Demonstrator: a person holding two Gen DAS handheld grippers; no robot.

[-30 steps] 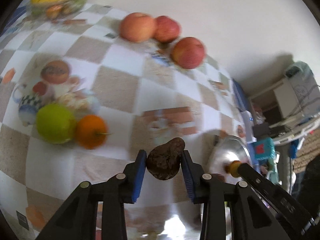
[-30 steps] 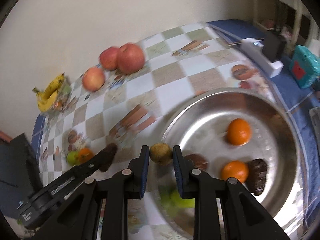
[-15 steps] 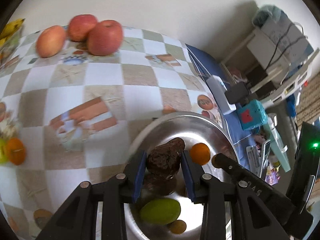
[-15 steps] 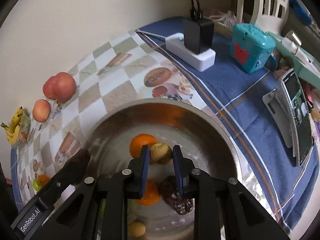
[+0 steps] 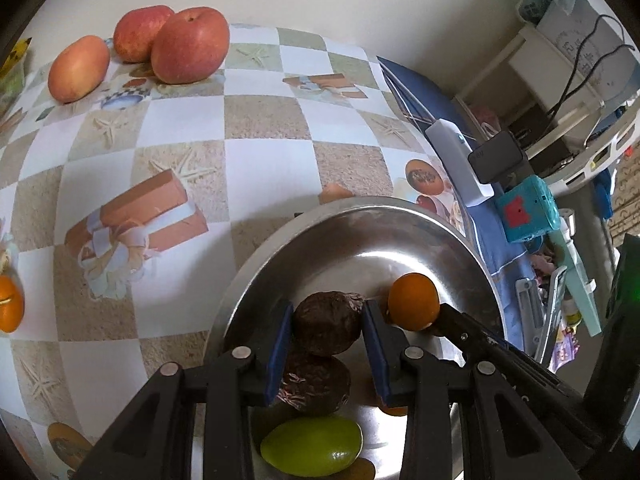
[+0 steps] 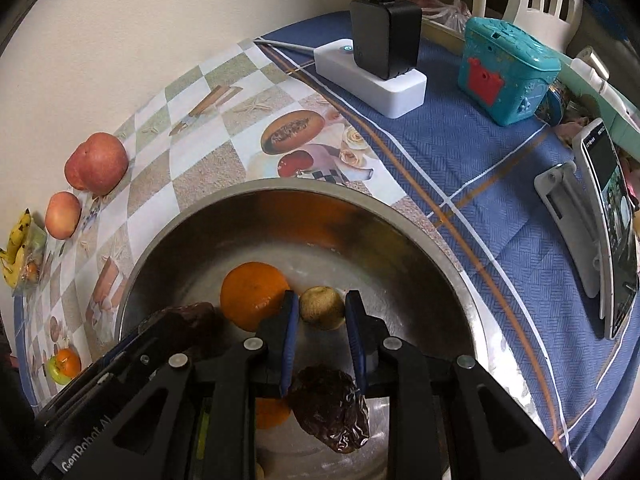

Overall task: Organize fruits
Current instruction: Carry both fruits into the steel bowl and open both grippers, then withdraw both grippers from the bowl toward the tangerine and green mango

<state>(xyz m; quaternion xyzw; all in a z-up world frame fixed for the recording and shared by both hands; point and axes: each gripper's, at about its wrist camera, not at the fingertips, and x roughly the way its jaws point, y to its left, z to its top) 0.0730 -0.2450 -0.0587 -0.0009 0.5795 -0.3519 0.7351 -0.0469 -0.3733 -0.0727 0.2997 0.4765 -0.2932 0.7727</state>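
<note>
While both grippers hang over the round steel bowl (image 5: 256, 276), each should sink low before it lets go. The left gripper (image 5: 326, 334) pinches a dark wrinkled passion fruit (image 5: 326, 322) in its fingers; the right gripper (image 6: 322, 316) pinches a small yellowish-brown fruit (image 6: 322, 307). Only the left view shows the green mango (image 5: 312, 446) in the bowl; only the right view shows the phone on a stand (image 6: 608, 236) beyond it.
</note>
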